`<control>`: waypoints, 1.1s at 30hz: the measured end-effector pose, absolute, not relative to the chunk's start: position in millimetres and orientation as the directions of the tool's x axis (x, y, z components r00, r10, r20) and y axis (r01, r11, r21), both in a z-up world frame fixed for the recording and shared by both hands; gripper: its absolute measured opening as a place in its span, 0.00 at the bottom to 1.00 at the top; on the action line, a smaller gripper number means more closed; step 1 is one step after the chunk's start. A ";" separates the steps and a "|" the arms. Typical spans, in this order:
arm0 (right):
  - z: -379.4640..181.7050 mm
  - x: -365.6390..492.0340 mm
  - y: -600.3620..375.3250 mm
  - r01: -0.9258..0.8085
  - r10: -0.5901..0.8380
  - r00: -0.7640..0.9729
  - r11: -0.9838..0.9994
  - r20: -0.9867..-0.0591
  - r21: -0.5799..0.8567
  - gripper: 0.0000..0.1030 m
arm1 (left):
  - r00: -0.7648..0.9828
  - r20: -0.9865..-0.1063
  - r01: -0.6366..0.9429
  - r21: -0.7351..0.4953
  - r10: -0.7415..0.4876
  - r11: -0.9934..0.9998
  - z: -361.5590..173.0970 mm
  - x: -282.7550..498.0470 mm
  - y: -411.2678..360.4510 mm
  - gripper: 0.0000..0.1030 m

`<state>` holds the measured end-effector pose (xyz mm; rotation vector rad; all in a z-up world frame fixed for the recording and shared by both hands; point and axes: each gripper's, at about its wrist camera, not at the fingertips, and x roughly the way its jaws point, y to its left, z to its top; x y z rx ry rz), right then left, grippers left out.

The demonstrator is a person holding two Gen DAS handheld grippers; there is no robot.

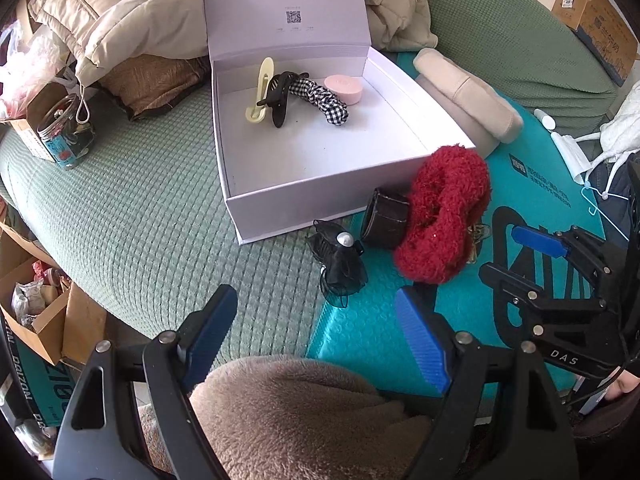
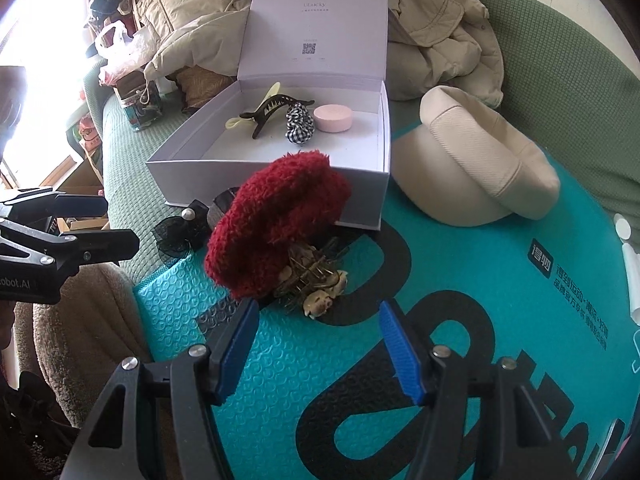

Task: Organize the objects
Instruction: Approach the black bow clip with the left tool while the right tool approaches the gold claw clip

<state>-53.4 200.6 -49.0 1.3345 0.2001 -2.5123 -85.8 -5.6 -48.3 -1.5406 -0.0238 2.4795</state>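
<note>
White box (image 1: pixel 304 196) open on the green sofa cushion (image 1: pixel 140 208), lid up against the coats at the back; inside, along its far wall: cream clip (image 1: pixel 260 92), black claw clip (image 1: pixel 280 100), checked scrunchie (image 1: pixel 324 100), pink round case (image 1: pixel 344 89), all close together, scrunchie touching the claw clip. Outside the box, at its near front corner: red fluffy scrunchie (image 2: pixel 276 224) leaning against the box wall, half on the teal bubble mailer (image 2: pixel 460 288); gold wire clip (image 2: pixel 312 280) tucked under its near edge; black cuff band (image 1: pixel 386 216) touching the red scrunchie on its left; black bow clip (image 1: pixel 340 260) just beside that, on the cushion at the mailer's edge. Beige cap (image 2: pixel 472 160) on the mailer's far edge, beside the box. Right gripper (image 2: pixel 320 348) jaws apart, empty; gold wire clip lies just ahead of them, roughly centred in the gap, not touching. Left gripper (image 1: pixel 320 332) jaws apart, empty, over a brown fleece; bow clip ahead of them, between the tips' lines but apart.
</note>
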 end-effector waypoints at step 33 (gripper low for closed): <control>-67.7 -79.7 207.3 0.349 -0.267 -0.530 -0.934 -0.805 0.080 0.26 | -0.314 -0.916 -0.255 -0.172 0.250 -0.952 -94.1 -144.4 22.3 0.22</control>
